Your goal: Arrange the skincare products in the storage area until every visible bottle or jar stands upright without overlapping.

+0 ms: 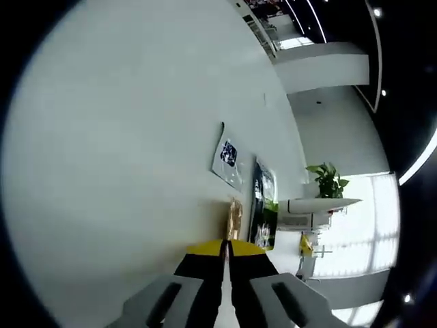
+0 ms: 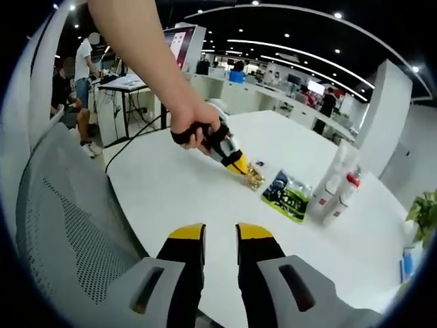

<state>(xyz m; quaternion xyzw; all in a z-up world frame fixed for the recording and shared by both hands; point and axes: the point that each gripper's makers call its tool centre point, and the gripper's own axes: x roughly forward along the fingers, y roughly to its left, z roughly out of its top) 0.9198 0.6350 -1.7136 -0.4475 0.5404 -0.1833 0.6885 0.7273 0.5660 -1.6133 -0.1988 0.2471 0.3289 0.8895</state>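
We work at a white table (image 2: 205,198) in an open office. Our left gripper (image 2: 240,164) pinches a gold packet (image 2: 255,179); the right gripper (image 2: 220,236) hangs slightly spread, empty. 2 bottles (image 2: 334,186) stand upright beside a green pouch (image 2: 287,195); arranging looks barely begun.

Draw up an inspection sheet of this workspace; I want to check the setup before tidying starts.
Surface: white table, mostly bare.
Job's things: white bottles, close together; upright or not unclear.
Clutter: gold packet; green pouch.
Grippers: left hand-held gripper jaws together at the gold packet; right hand-held gripper open, holding nothing.
Cables: dark cable hanging beyond the table.
Surroundings: mesh chair, plant, office desks.
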